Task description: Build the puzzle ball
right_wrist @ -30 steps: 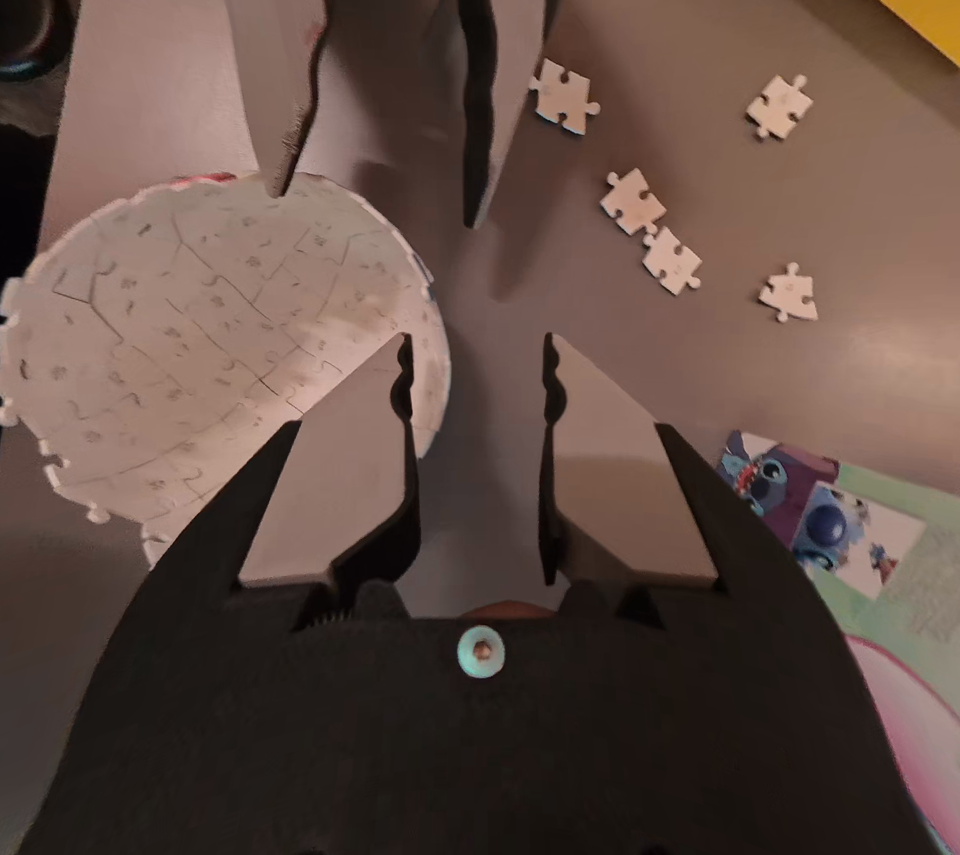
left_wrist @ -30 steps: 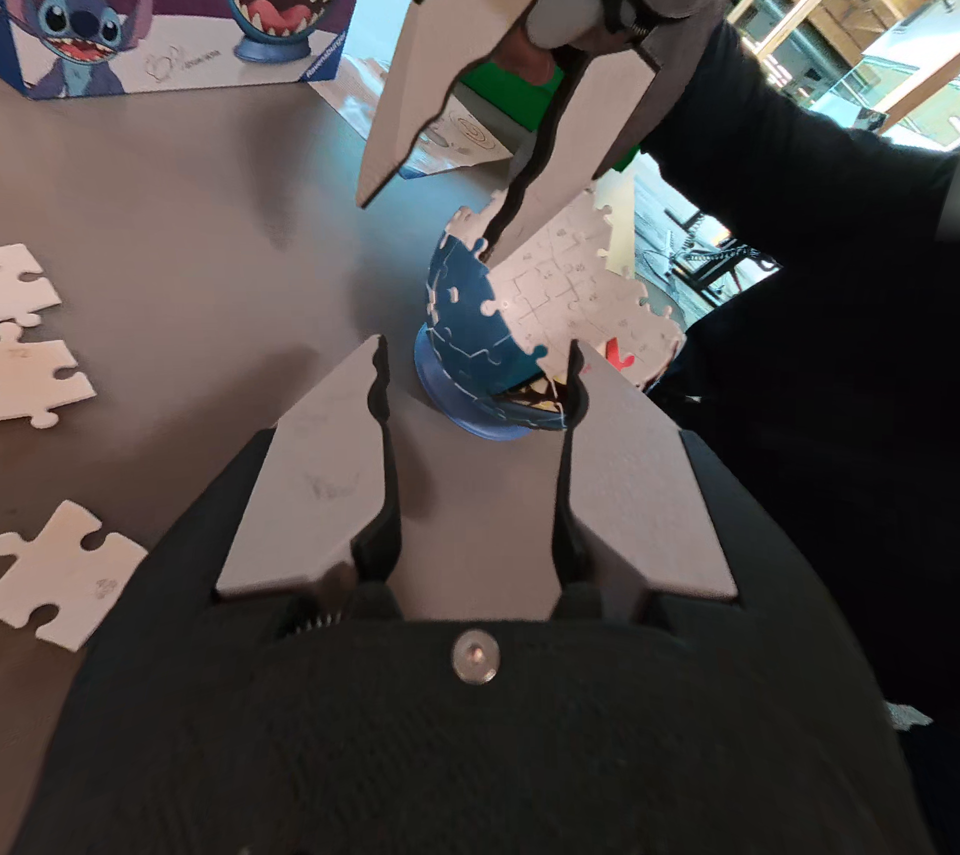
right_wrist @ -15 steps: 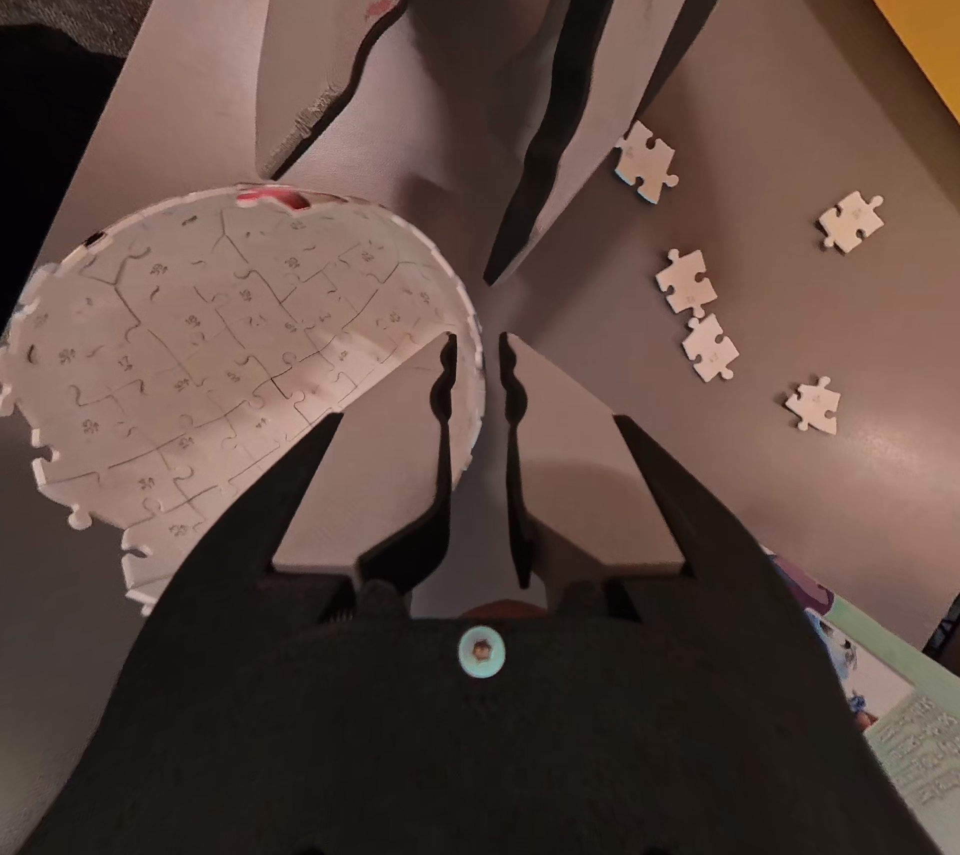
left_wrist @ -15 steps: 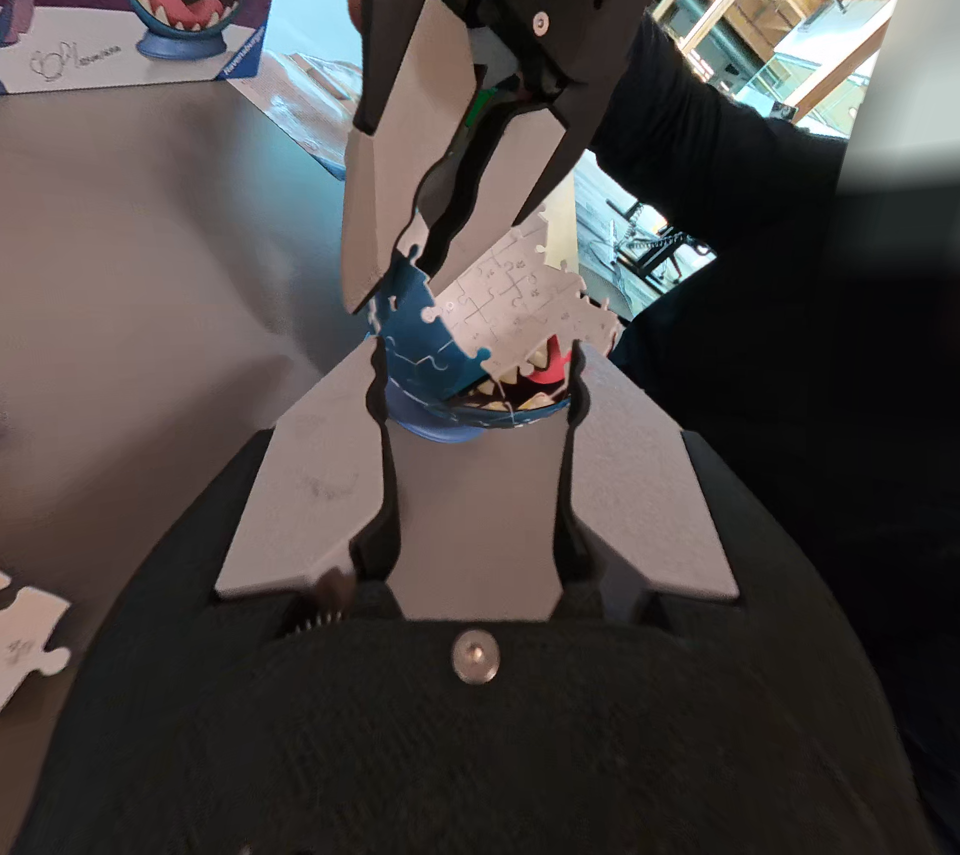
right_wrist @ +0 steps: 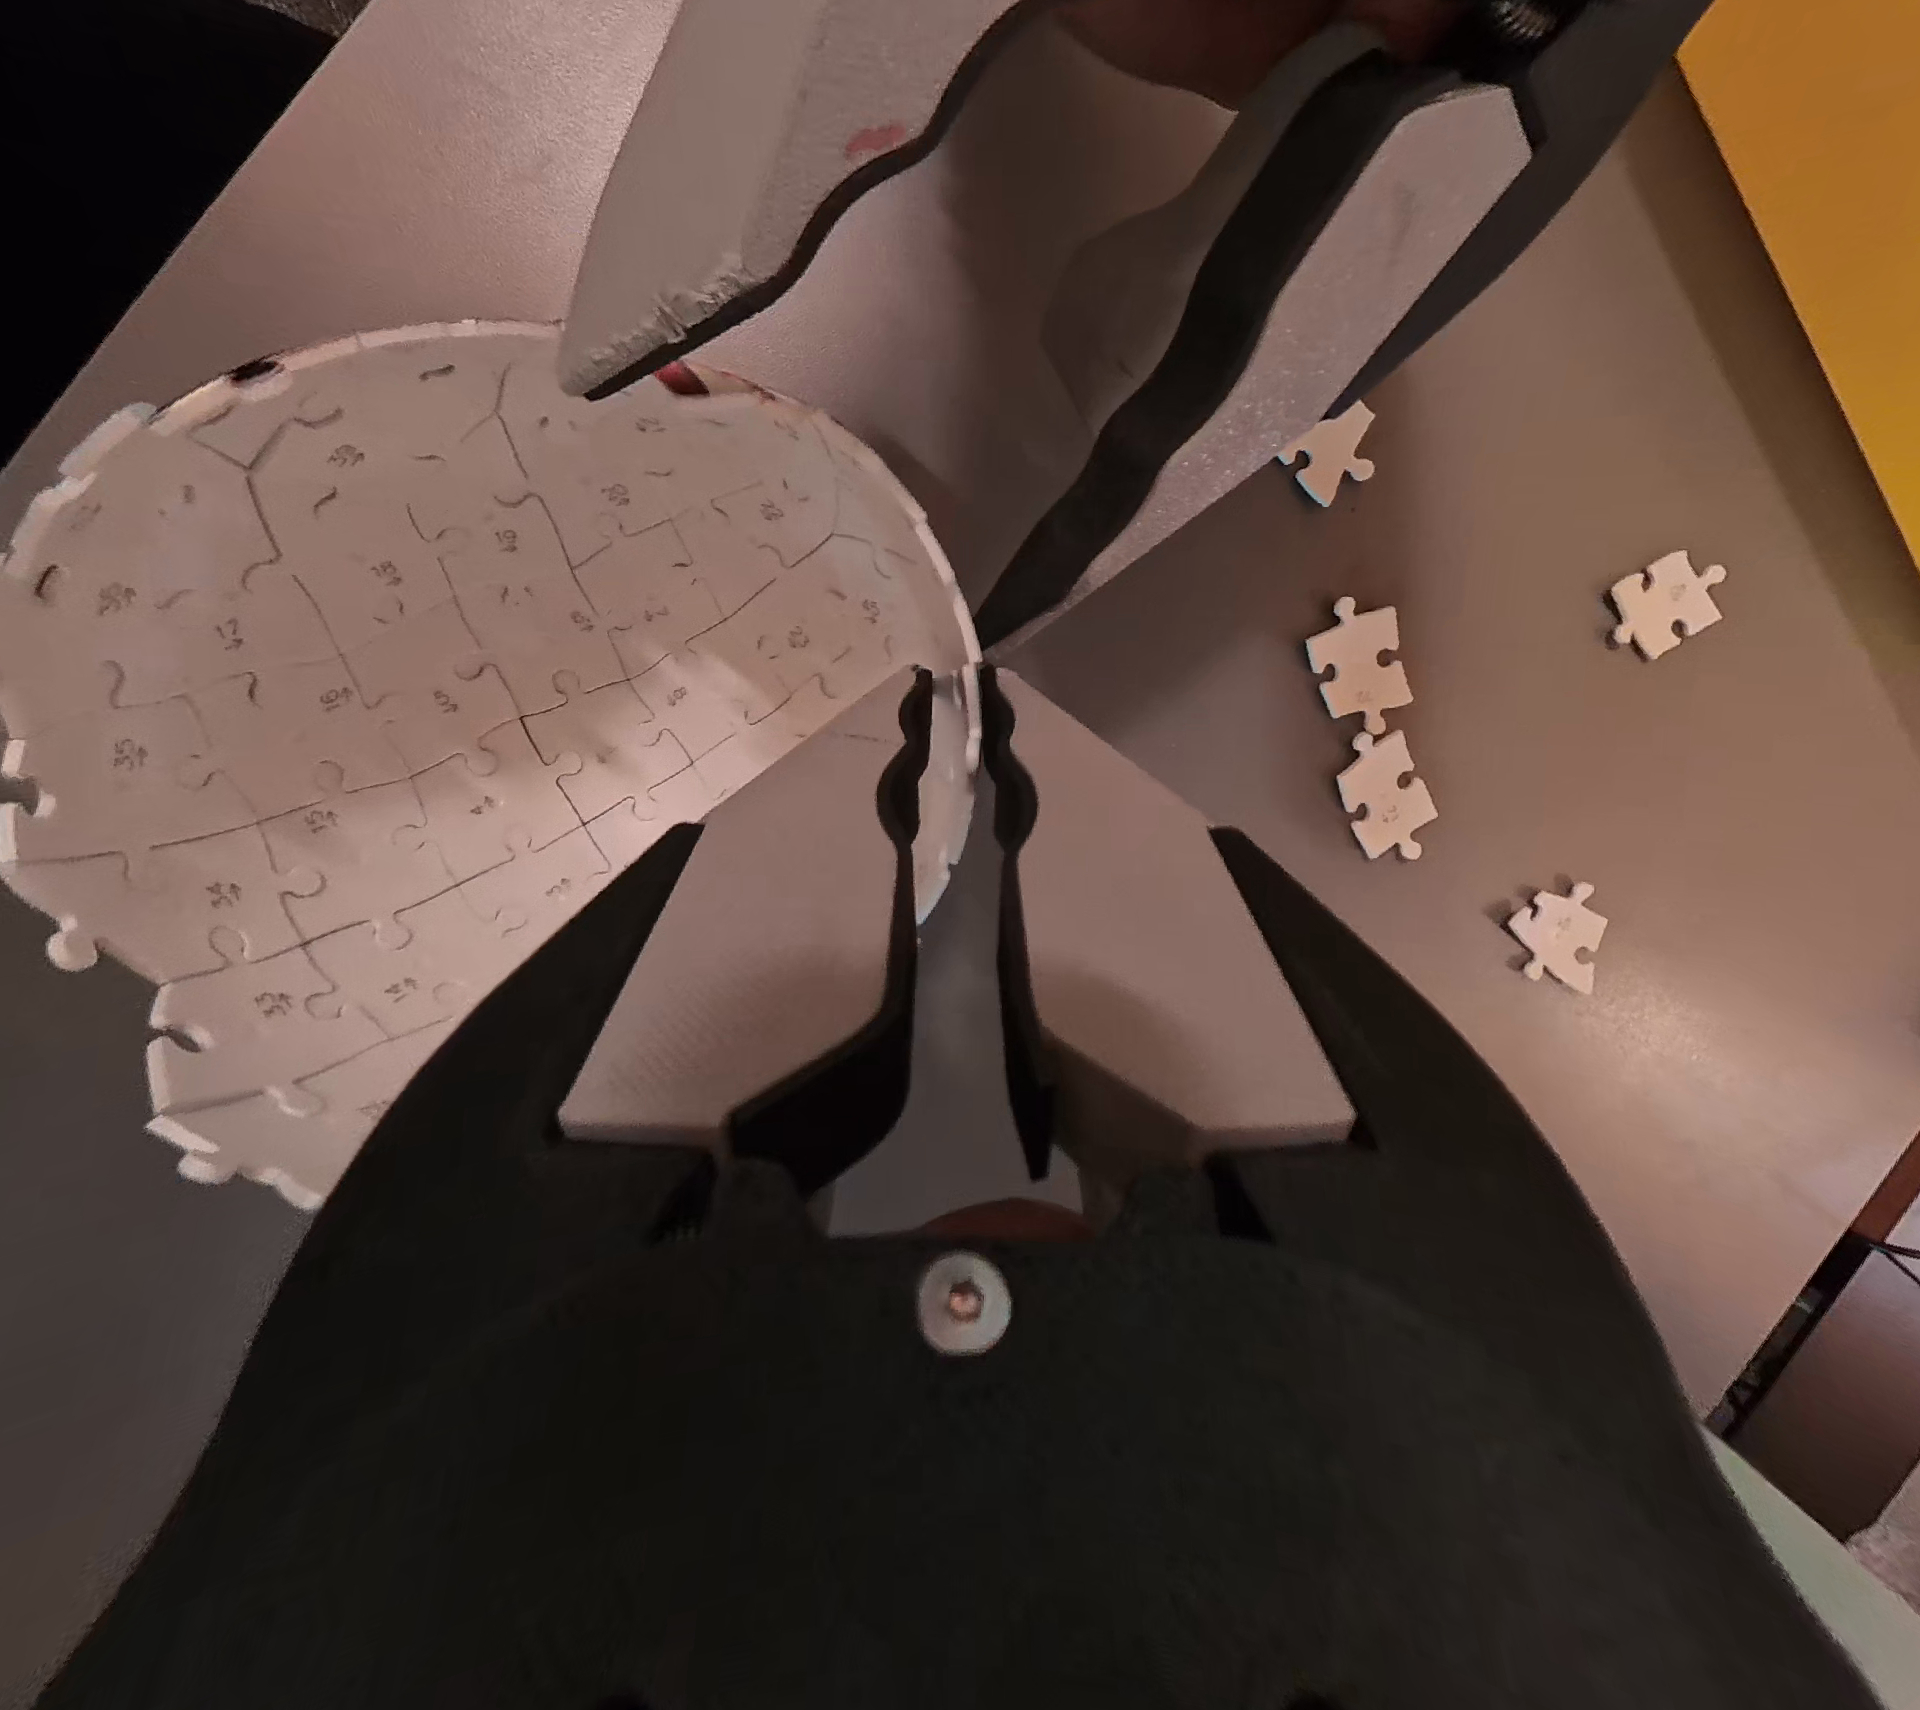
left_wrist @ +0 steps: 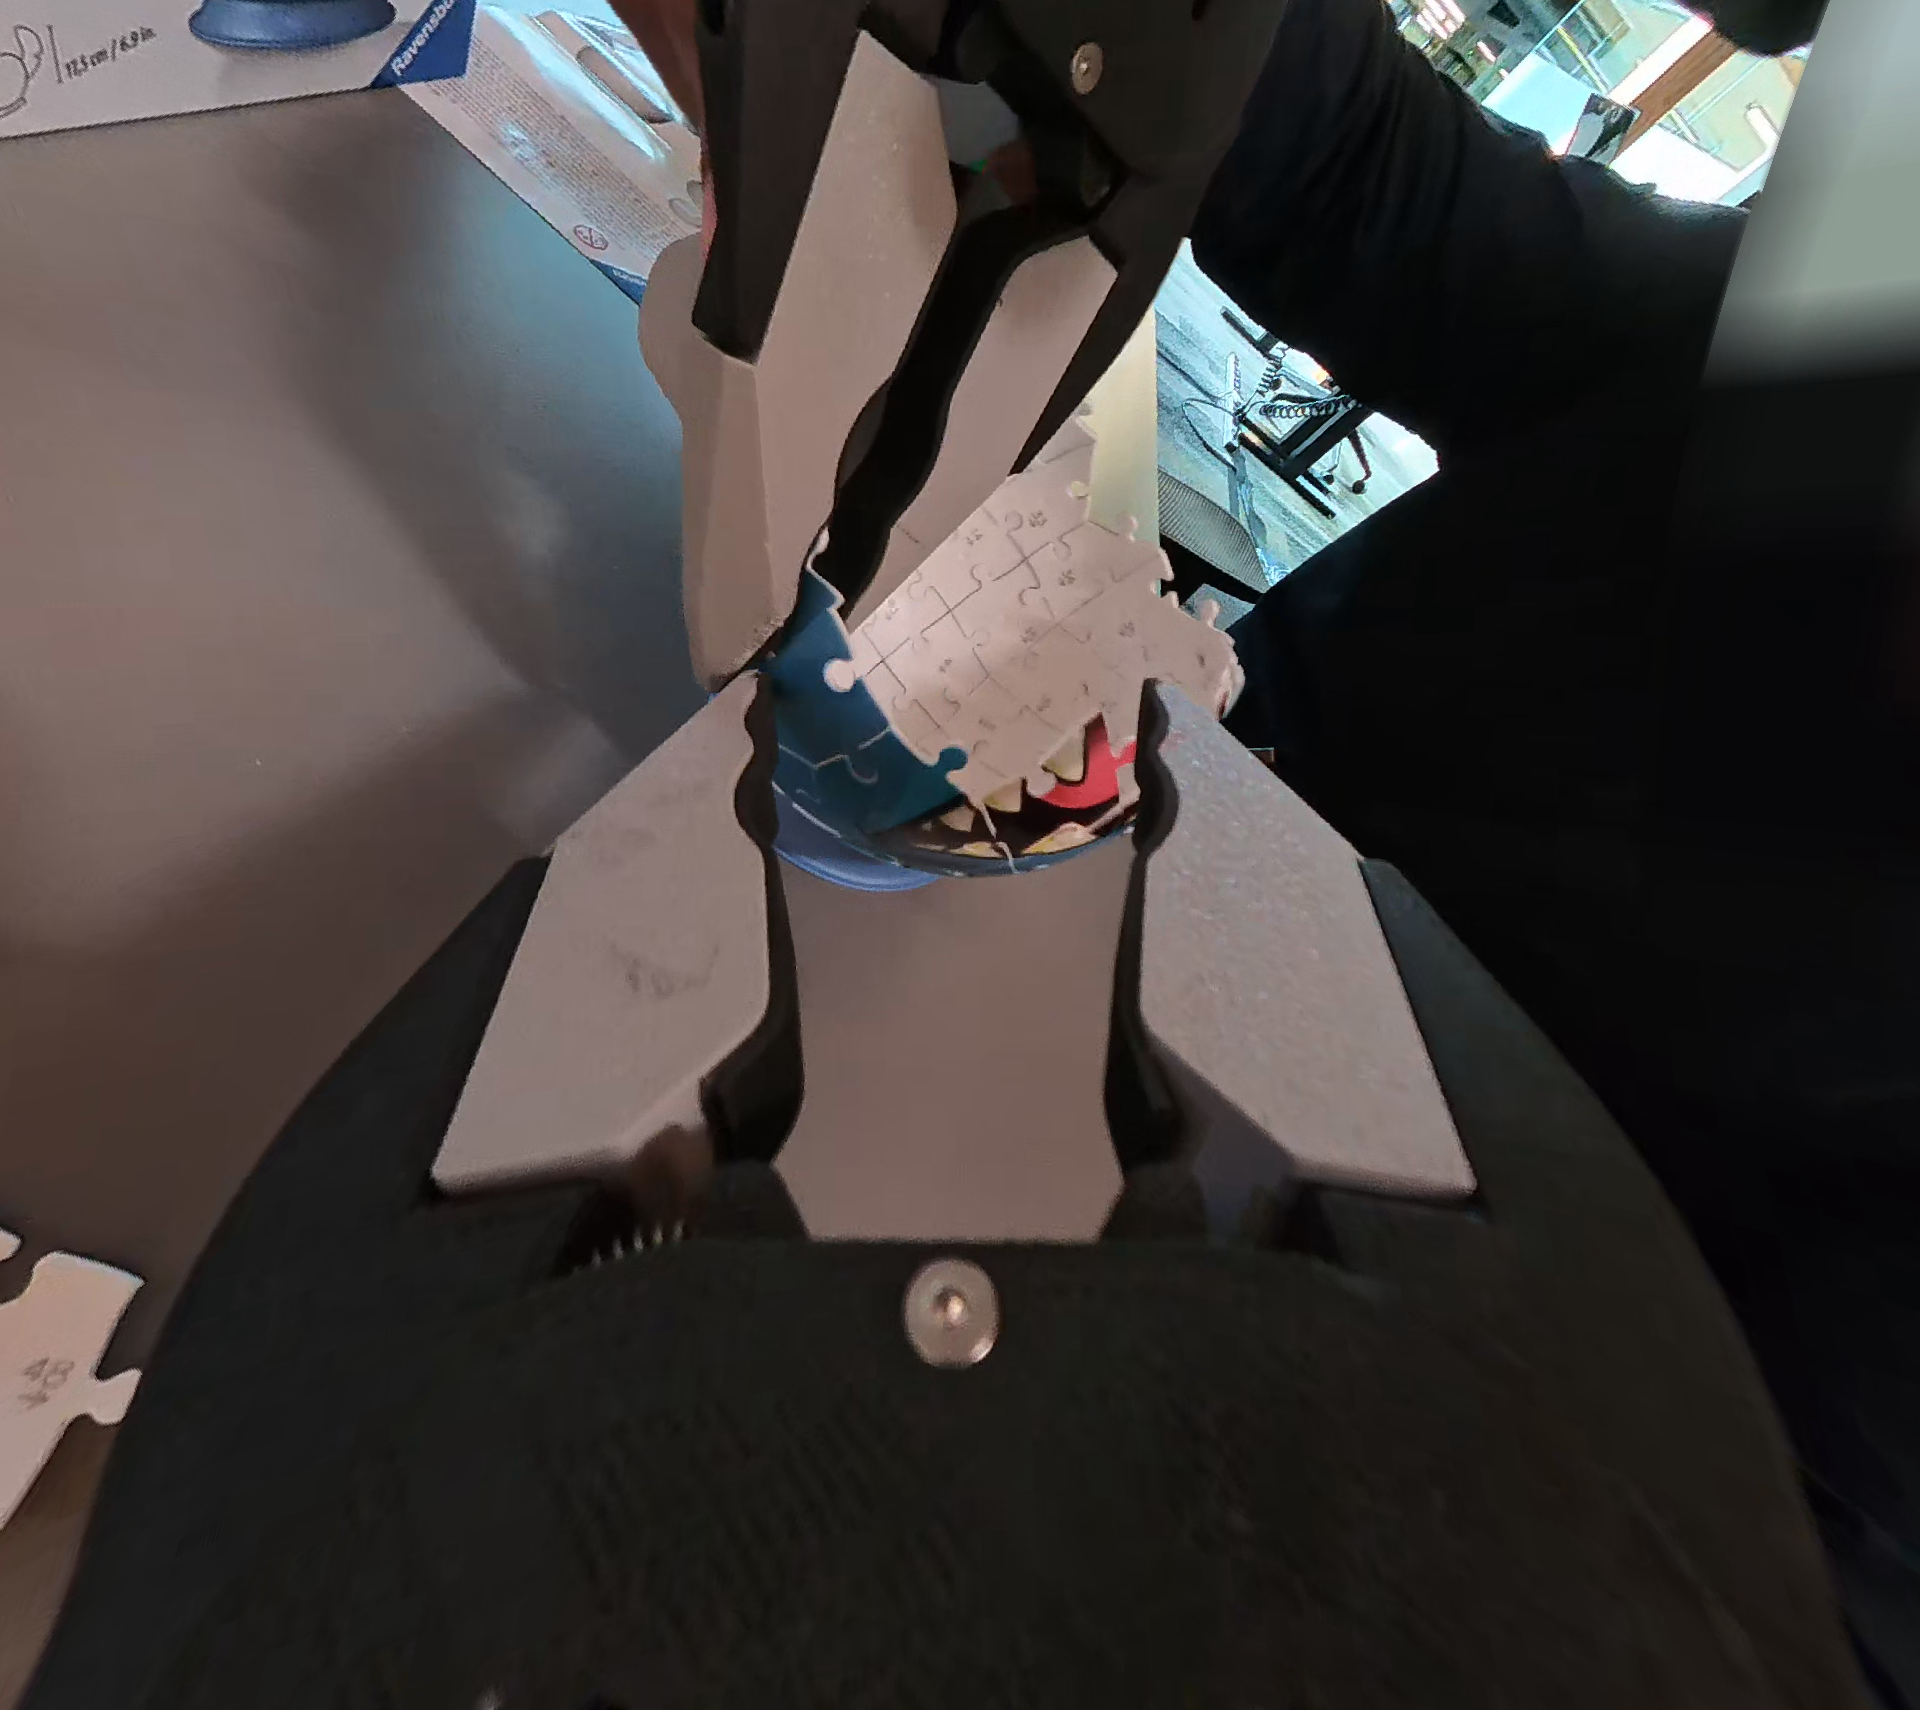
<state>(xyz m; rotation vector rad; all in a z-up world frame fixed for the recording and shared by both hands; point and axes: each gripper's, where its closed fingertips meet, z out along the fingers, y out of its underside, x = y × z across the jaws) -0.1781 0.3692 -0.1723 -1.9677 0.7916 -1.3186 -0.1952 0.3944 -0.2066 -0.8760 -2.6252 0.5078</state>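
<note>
Two grippers meet at the half-built puzzle ball.
Right gripper pinches its three-o'clock rim; left gripper gapes, straddling the ball; four loose pieces at three o'clock.

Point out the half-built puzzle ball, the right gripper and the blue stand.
puzzle ball point(right_wrist: 416, 673), right wrist view, white inner surface.
right gripper point(right_wrist: 951, 673), right wrist view, between fingertips at the rim.
blue stand point(left_wrist: 862, 871), left wrist view, front edge.

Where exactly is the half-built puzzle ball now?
The puzzle ball sits on the grey table, left in the right wrist view; the right tongs pinch its rim, and loose pieces lie to its right.
</note>
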